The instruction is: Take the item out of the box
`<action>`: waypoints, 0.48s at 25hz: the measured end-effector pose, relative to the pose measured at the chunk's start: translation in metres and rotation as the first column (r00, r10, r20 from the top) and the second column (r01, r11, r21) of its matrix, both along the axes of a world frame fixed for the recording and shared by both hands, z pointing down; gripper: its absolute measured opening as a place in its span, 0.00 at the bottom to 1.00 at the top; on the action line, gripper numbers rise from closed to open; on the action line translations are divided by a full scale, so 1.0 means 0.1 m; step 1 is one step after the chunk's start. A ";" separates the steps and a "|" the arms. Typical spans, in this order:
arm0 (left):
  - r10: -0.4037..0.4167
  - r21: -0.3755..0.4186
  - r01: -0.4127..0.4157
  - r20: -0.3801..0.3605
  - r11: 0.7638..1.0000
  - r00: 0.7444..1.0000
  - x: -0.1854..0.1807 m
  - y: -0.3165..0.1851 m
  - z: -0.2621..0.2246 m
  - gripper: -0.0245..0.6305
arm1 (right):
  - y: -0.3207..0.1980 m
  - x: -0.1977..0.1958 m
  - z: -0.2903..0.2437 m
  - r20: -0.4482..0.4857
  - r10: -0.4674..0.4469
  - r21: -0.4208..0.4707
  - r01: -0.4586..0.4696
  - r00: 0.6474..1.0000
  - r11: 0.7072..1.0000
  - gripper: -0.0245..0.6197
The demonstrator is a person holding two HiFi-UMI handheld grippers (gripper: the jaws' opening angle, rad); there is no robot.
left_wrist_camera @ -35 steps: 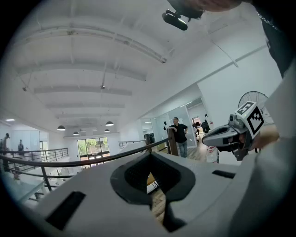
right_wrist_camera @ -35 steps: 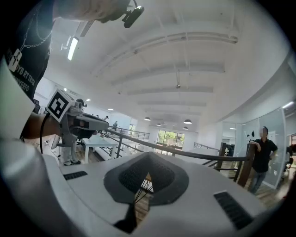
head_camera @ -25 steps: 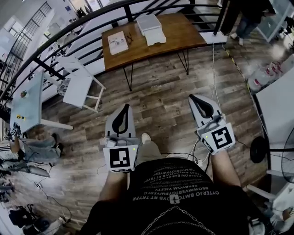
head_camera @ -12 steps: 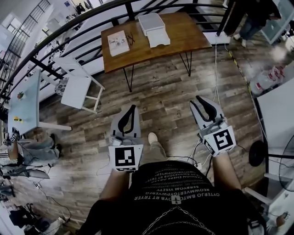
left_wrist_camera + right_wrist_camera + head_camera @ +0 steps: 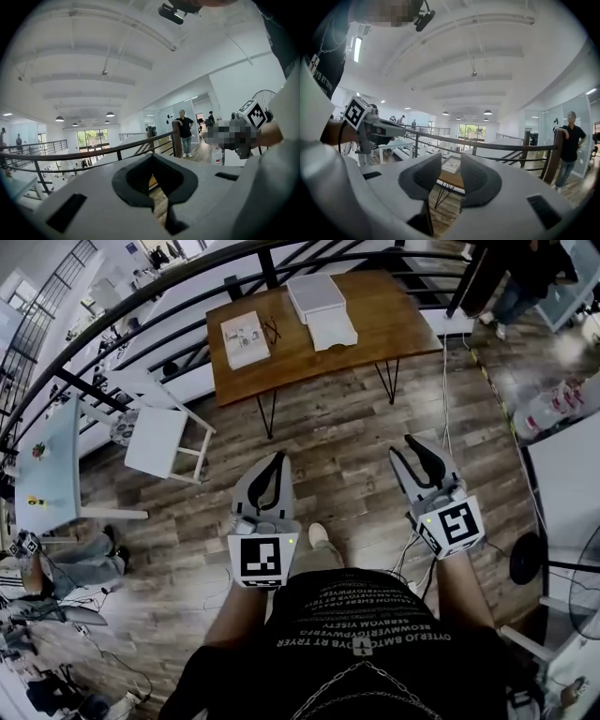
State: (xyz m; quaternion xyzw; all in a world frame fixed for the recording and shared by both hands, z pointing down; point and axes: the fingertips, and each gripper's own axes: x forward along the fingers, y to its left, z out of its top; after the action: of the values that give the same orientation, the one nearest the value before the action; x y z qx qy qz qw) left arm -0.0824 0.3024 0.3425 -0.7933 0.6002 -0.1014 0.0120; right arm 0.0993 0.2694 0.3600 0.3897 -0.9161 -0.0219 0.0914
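A wooden table (image 5: 375, 310) stands ahead by the railing. On it are a white box (image 5: 315, 292) with a second white box (image 5: 333, 332) in front of it, a flat printed box (image 5: 245, 338) and a small dark item (image 5: 272, 331). Both grippers hang over the wood floor, well short of the table. My left gripper (image 5: 272, 474) (image 5: 152, 157) is shut, tips together, empty. My right gripper (image 5: 422, 457) (image 5: 450, 159) has its jaws opening with nothing between them; through the gap I see the table (image 5: 449, 179).
A black railing (image 5: 141, 306) runs behind the table. A white chair (image 5: 159, 432) and a pale table (image 5: 47, 465) stand left. A person (image 5: 525, 277) stands at top right, water bottles (image 5: 548, 399) and a fan (image 5: 572, 559) at right. Cables lie near my feet.
The right gripper's jaws have parted from shut. I have stepped a little closer to the wooden table, and both grippers have shifted slightly right.
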 end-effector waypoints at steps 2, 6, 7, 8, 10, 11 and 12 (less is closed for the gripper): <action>0.001 0.000 -0.001 -0.006 1.000 1.000 -0.12 -0.15 0.01 0.05 | -0.14 -0.11 -0.02 0.001 0.003 0.001 -0.003 1.000 1.000 0.23; 0.015 0.020 -0.015 -0.012 1.000 1.000 -0.35 -0.41 -0.06 0.05 | -0.39 -0.35 -0.08 -0.002 0.009 0.003 -0.009 1.000 1.000 0.23; 0.017 0.026 -0.017 -0.012 1.000 1.000 -0.40 -0.47 -0.06 0.05 | -0.44 -0.41 -0.09 -0.002 0.009 0.004 -0.009 1.000 1.000 0.23; 0.017 0.025 -0.016 -0.014 1.000 1.000 -0.46 -0.52 -0.06 0.05 | -0.50 -0.48 -0.10 -0.002 0.007 0.006 -0.007 1.000 1.000 0.23; 0.010 0.017 -0.010 -0.018 1.000 1.000 -0.59 -0.60 -0.02 0.05 | -0.59 -0.62 -0.10 -0.001 -0.002 0.006 0.002 1.000 1.000 0.23; 0.006 0.014 -0.005 -0.020 1.000 1.000 -0.65 -0.64 0.00 0.05 | -0.63 -0.69 -0.09 -0.001 -0.008 0.004 0.008 1.000 1.000 0.23; 0.001 0.012 -0.001 -0.022 1.000 1.000 -0.72 -0.66 0.01 0.05 | -0.67 -0.75 -0.09 0.001 -0.013 0.001 0.013 1.000 1.000 0.23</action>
State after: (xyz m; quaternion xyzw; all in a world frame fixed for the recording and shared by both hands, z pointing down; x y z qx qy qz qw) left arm -0.1541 0.2361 0.3438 -0.7946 0.6004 -0.0893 0.0102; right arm 0.0240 0.2028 0.3515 0.3837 -0.9187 -0.0228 0.0908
